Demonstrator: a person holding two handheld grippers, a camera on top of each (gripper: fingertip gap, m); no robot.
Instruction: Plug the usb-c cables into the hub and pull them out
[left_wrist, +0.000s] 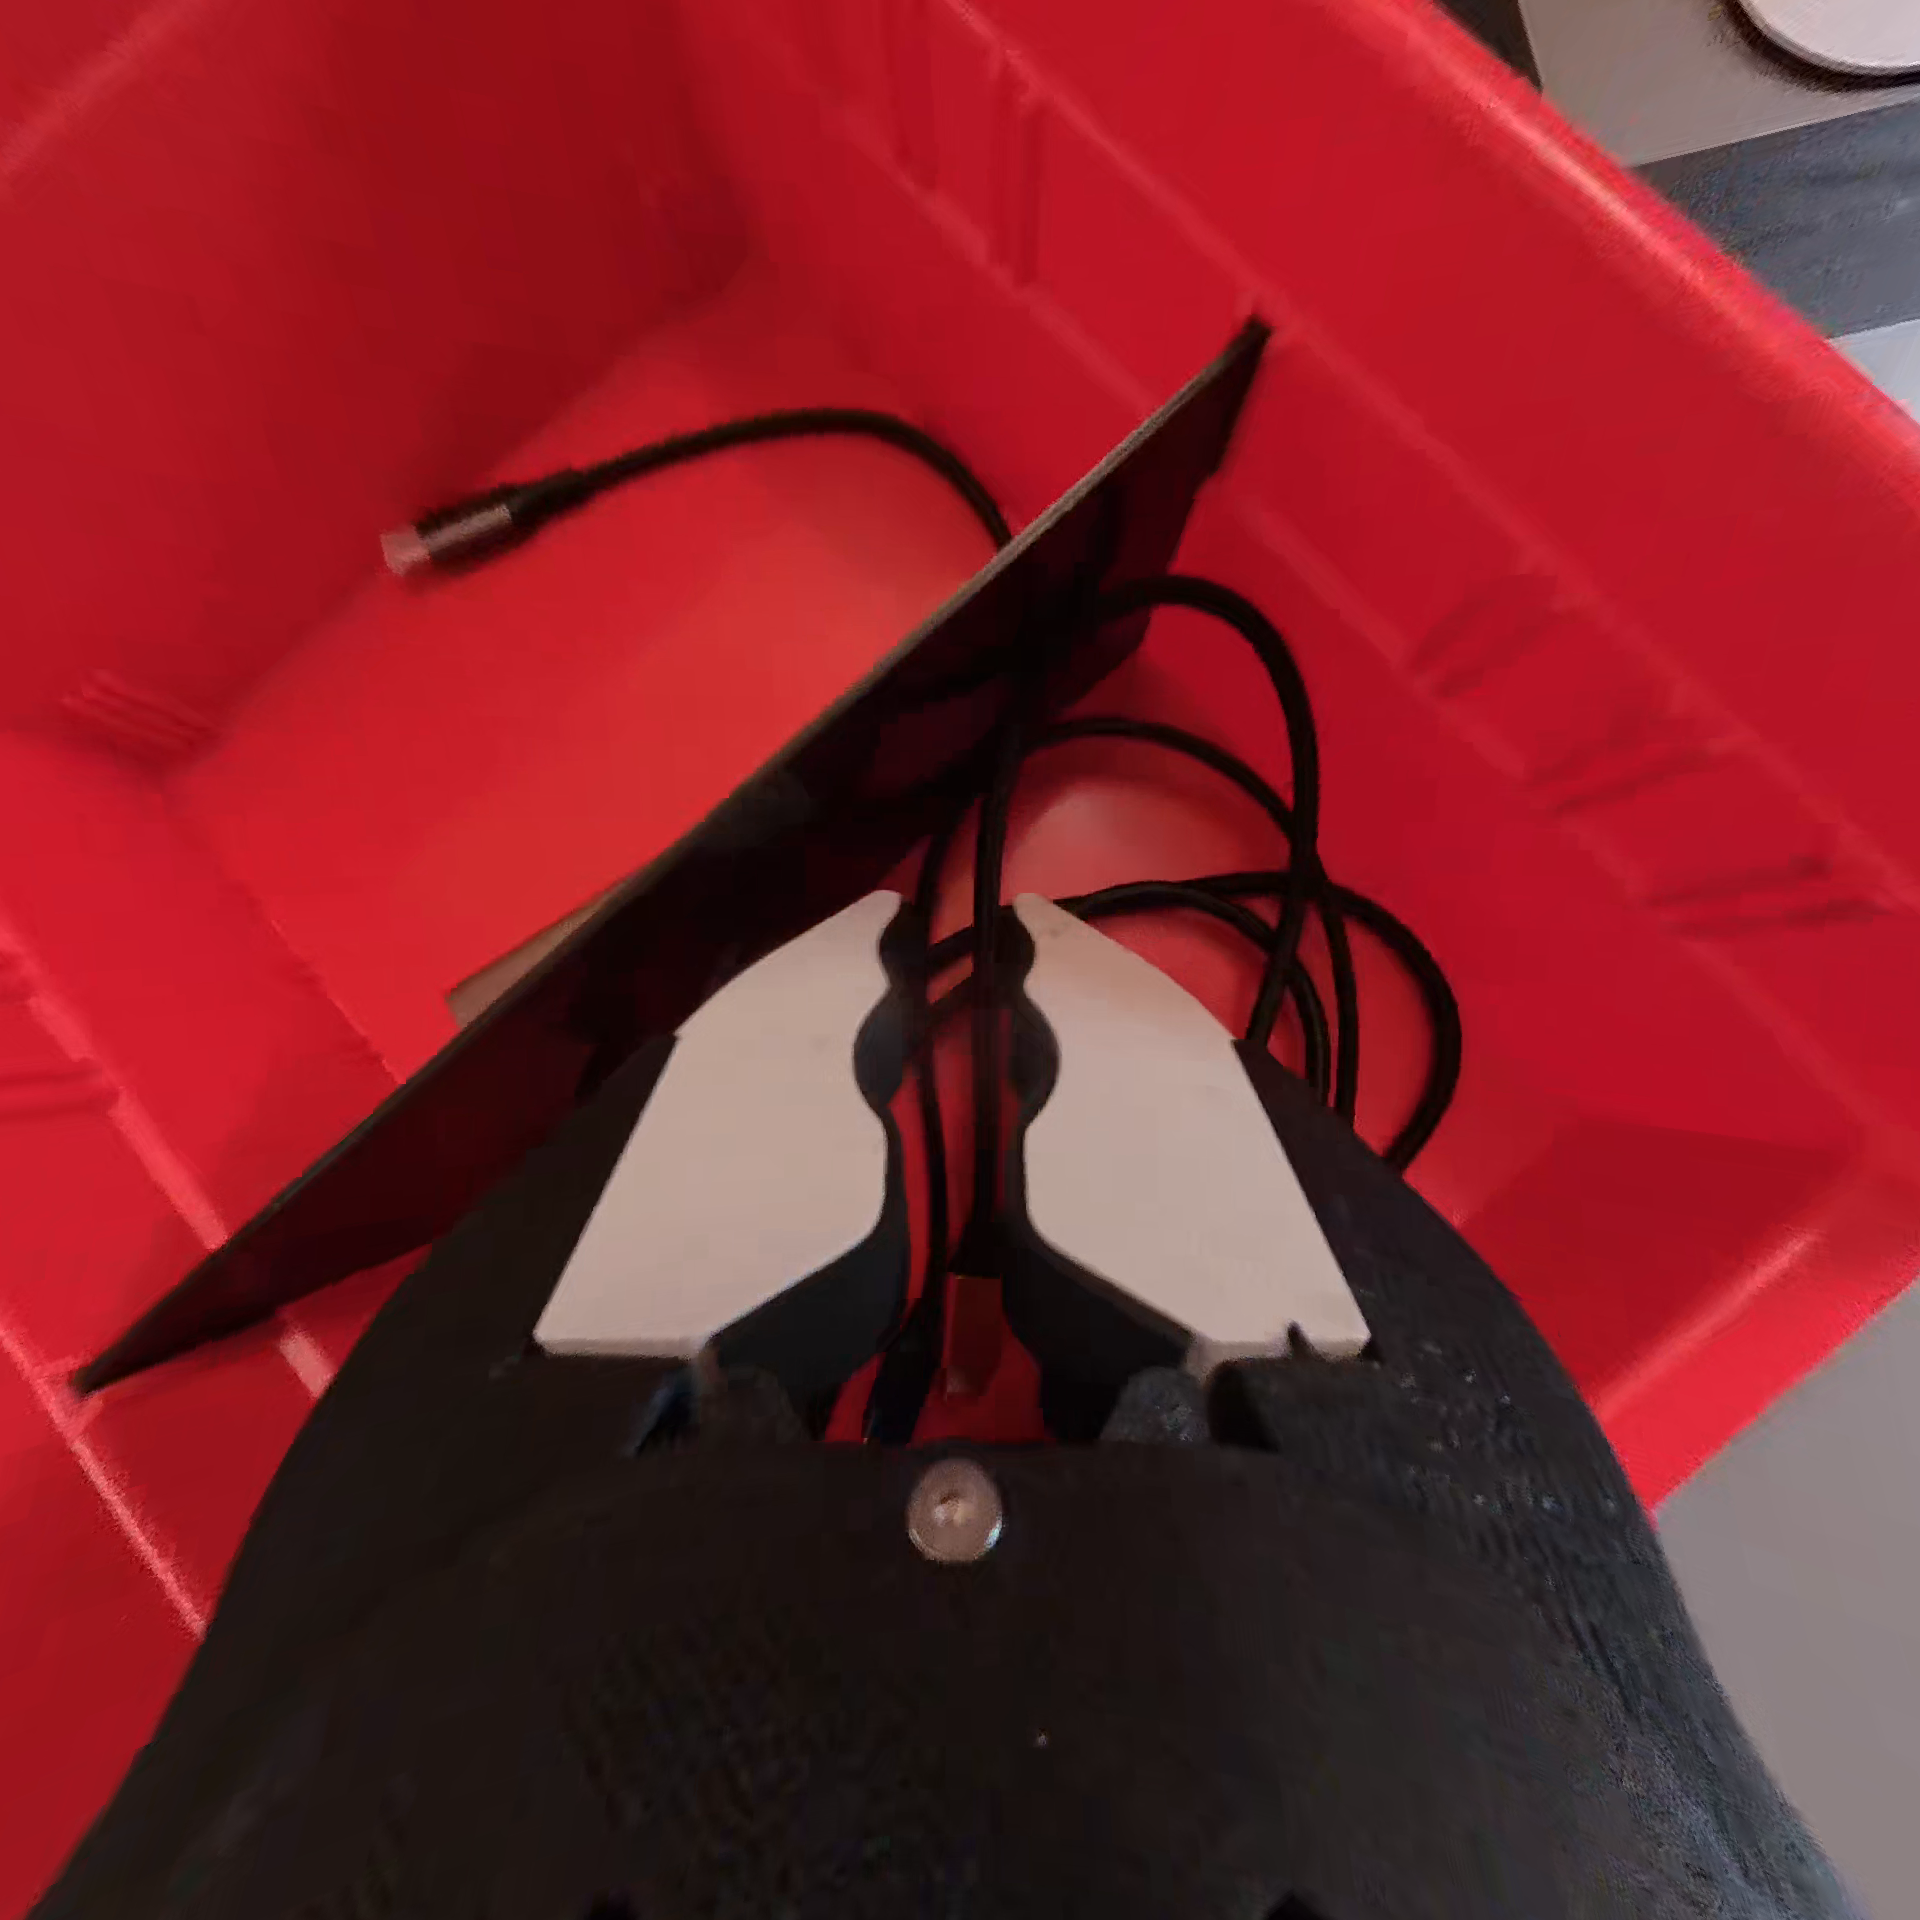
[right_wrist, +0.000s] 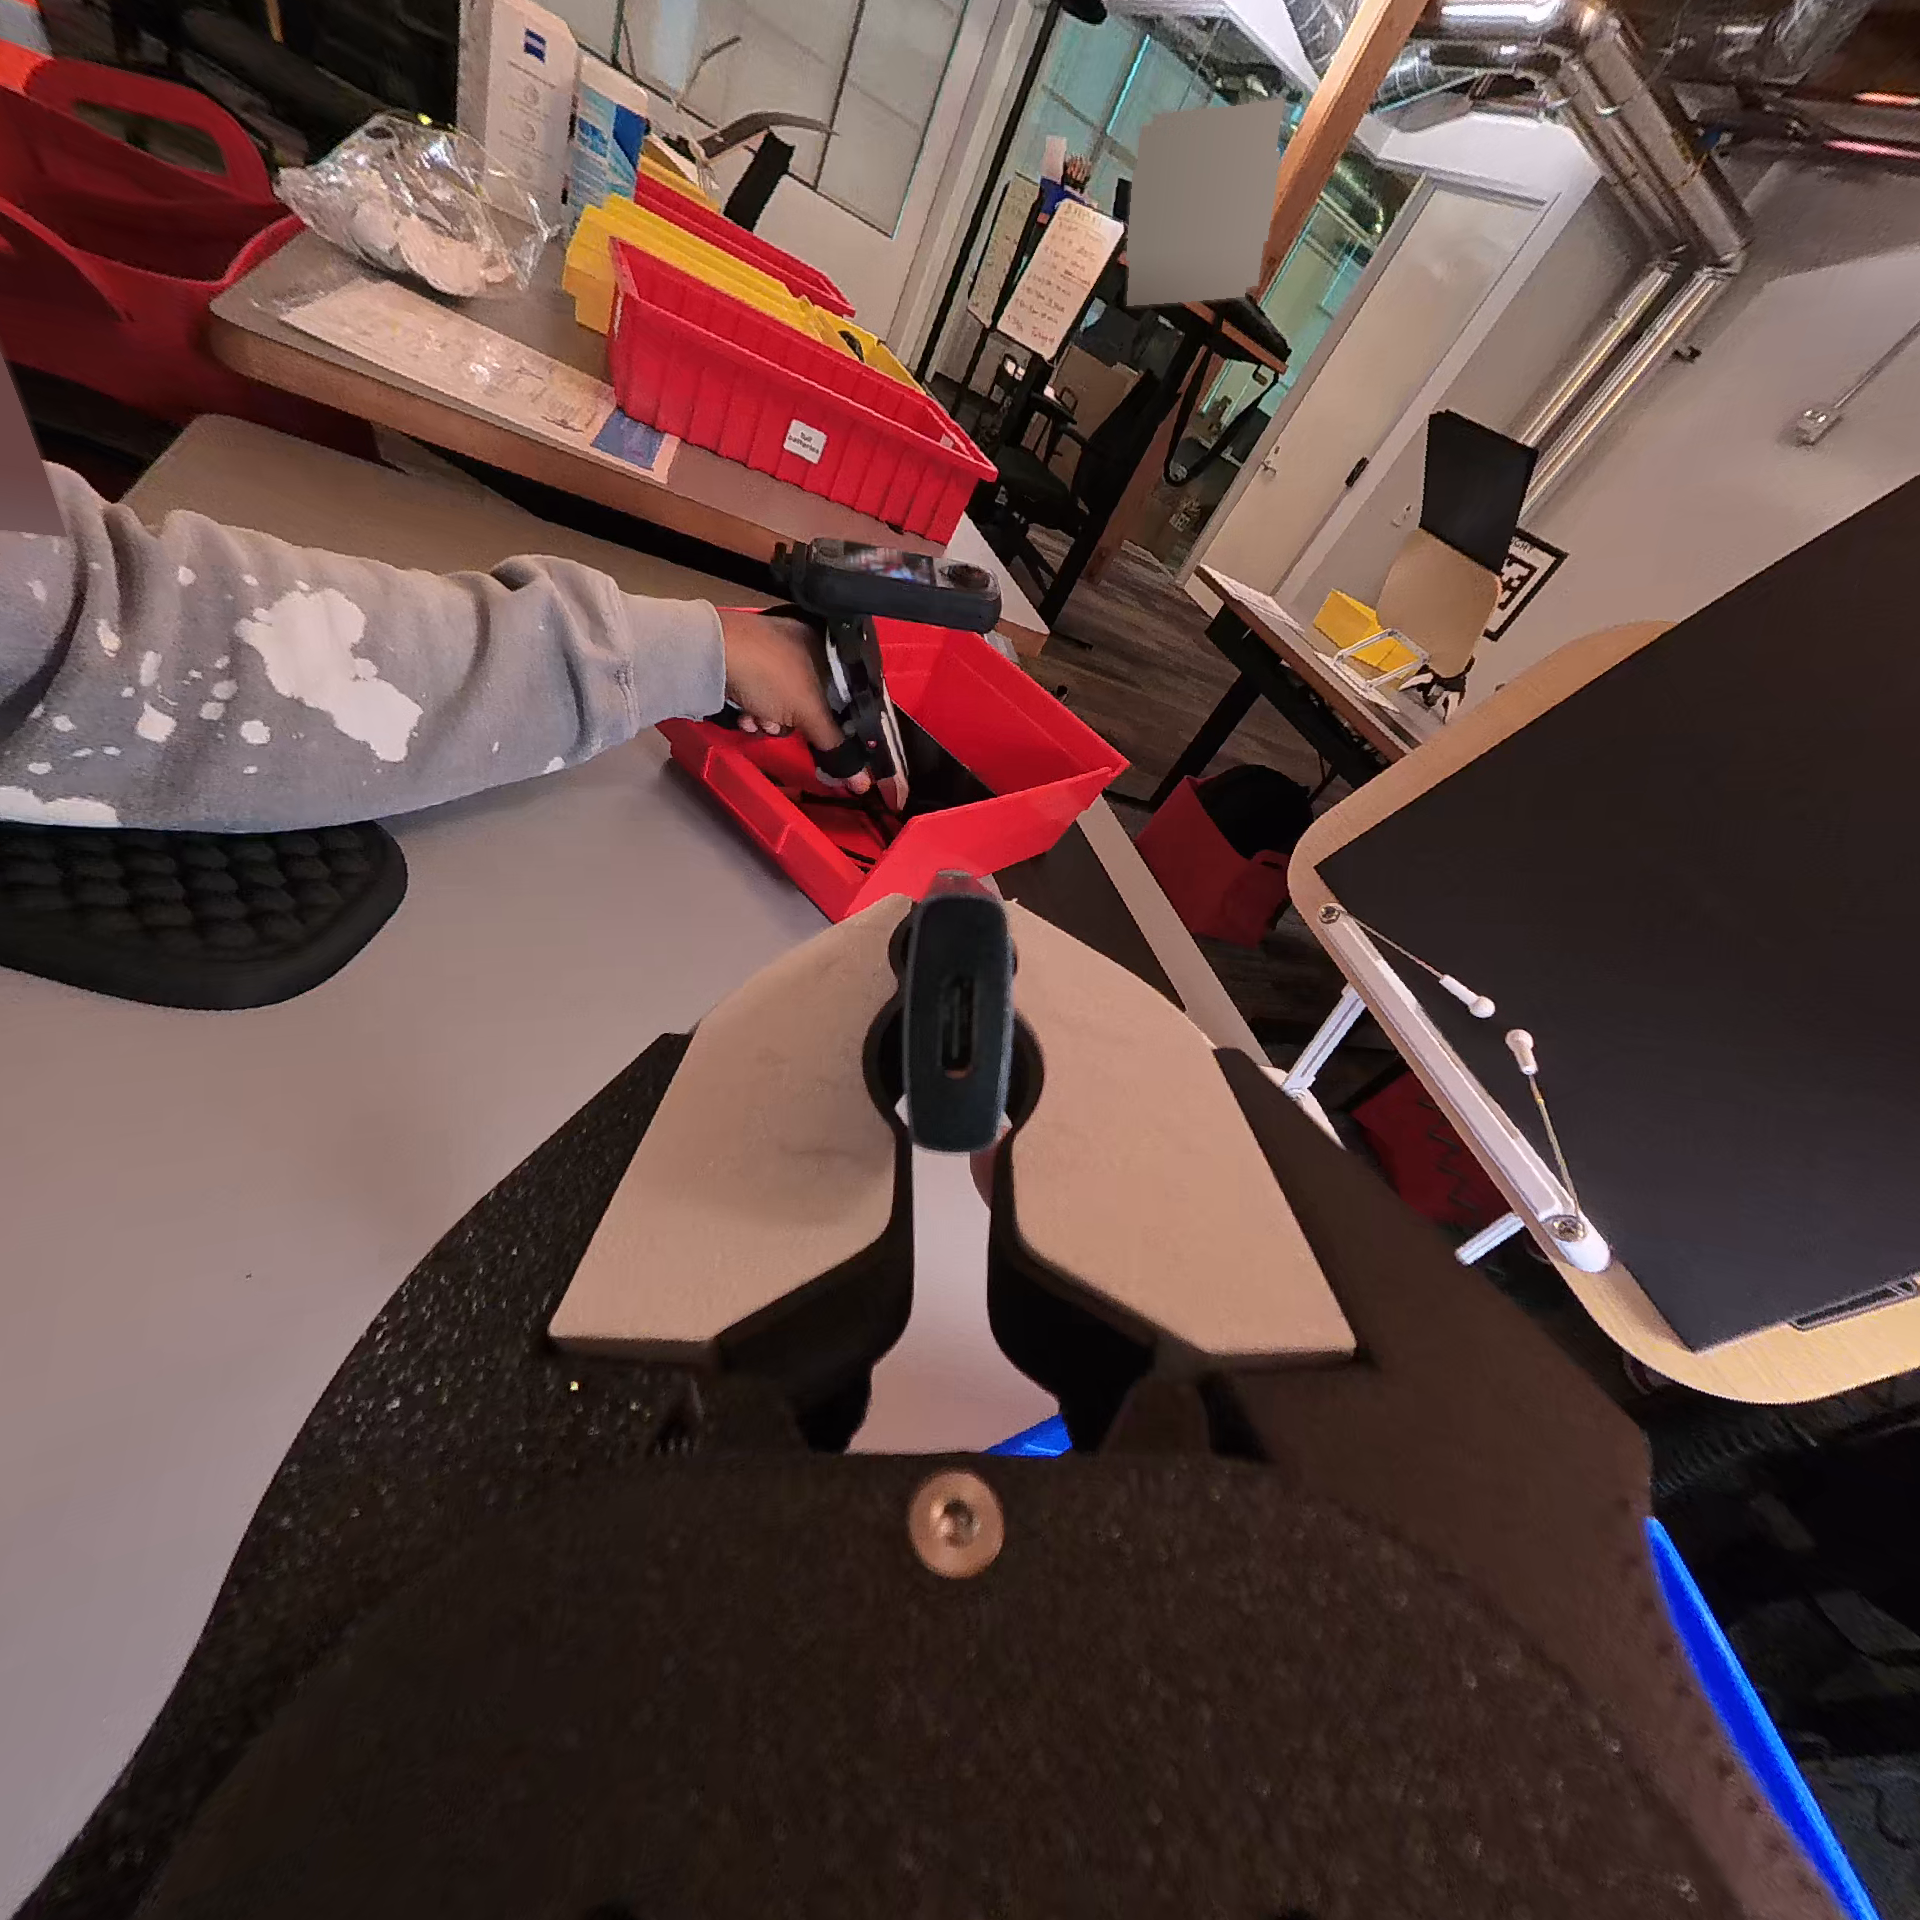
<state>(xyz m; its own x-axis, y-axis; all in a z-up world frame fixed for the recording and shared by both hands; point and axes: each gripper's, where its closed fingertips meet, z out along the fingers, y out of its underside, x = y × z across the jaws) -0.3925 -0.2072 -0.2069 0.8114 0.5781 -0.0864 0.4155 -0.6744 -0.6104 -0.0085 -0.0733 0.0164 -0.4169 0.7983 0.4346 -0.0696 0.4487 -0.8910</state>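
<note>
Jaws gripping on both sides: we hold a cable on the left, the hub on the right.

At centre of the left wrist view, our left gripper (left_wrist: 961, 935) pinches a black USB-C cable (left_wrist: 985, 831), its plug end running back toward the camera between the fingers, over the red bin (left_wrist: 1558, 520); a second, free cable (left_wrist: 644, 468) lies upper left. In the right wrist view, our right gripper (right_wrist: 956, 935) clamps the dark hub (right_wrist: 956, 1029), its long axis upright, a port facing us. The left gripper sits upper left of the hub, well apart, so we judge plug must travel to port.
</note>
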